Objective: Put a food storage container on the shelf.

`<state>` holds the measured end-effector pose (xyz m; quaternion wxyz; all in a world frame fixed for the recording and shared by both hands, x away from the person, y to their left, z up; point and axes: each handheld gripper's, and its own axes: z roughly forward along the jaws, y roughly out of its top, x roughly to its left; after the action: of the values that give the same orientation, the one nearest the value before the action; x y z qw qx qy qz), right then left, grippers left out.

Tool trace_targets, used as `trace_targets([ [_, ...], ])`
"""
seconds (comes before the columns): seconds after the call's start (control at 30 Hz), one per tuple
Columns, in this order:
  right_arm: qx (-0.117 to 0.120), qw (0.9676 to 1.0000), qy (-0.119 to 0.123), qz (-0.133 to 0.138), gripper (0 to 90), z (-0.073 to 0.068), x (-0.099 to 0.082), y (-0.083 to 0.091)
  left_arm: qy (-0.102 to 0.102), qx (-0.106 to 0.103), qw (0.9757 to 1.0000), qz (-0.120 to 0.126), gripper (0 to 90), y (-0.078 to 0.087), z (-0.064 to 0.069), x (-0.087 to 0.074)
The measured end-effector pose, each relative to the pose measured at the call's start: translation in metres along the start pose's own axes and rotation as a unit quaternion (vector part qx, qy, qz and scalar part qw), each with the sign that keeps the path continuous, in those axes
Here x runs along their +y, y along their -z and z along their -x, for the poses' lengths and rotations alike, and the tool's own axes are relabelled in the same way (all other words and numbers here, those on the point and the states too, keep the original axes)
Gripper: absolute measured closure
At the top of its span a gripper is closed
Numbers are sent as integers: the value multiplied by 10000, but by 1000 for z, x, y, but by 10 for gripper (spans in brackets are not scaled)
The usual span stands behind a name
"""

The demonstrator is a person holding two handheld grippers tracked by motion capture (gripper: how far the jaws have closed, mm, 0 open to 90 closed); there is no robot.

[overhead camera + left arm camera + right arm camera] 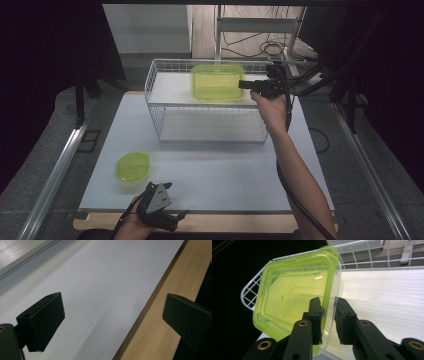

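The right hand-held gripper (328, 315) is straddling the wall of the green container (294, 300), jaws close on either side with a slight gap, apparently letting go rather than clamping. The container is sitting on the wire rack (155, 82)'s top shelf, upper middle of the high view. The left hand-held gripper (112, 320) is waiting released over the counter (100, 277), leaving the small green lid (133, 165) untouched.

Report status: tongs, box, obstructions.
Right tongs straddle the green box wall on the rack. Left tongs open, idle. No obstruction.

Glossy translucent green plastic container (294, 305); white wire-metal rack (165, 85); matt white tabletop (225, 170) edged in wood.
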<state>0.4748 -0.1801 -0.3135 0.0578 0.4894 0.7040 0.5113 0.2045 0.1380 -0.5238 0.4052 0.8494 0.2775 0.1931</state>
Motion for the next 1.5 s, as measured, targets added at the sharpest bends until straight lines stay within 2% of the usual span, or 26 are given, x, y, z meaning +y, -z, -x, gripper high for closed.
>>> trace_targets([
  [0.2,-155,9999,47,-13,694,0,-1,-3,-33,6,10000,-21,41,0,1,0],
  [0.27,-279,9995,155,-33,675,-1,-1,-4,-43,4,10000,-31,41,0,1,0],
  [0.53,-332,9993,150,1,627,-1,-2,-9,-83,-3,10000,-53,41,-1,1,0],
  [0.57,-367,9992,149,17,598,-1,-2,-9,-84,-1,10000,-51,41,-1,1,0],
  [0.63,-479,9986,241,18,581,-2,-1,-10,-85,-2,10000,-50,41,0,1,0],
  [0.77,-521,9982,298,-21,569,-3,0,-10,-93,-1,9999,-56,41,-1,2,0],
  [0.93,-490,9982,354,57,492,-4,1,-8,-88,1,10000,-46,41,1,0,0],
  [1.03,-455,9979,446,103,442,-6,1,-5,-6,-7,10000,7,41,2,-1,0],
  [1.13,-354,9976,593,101,385,-9,-1,-1,92,-54,9999,84,44,4,-3,0],
  [1.23,-356,9964,764,68,332,-13,-6,1,153,-28,9998,128,44,5,-6,0],
  [1.37,-347,9946,972,99,291,-15,-13,5,323,-23,9991,274,51,7,-10,-1],
  [1.5,-305,9930,1132,113,267,-17,-23,12,357,3,9986,391,54,9,-12,-2],
])
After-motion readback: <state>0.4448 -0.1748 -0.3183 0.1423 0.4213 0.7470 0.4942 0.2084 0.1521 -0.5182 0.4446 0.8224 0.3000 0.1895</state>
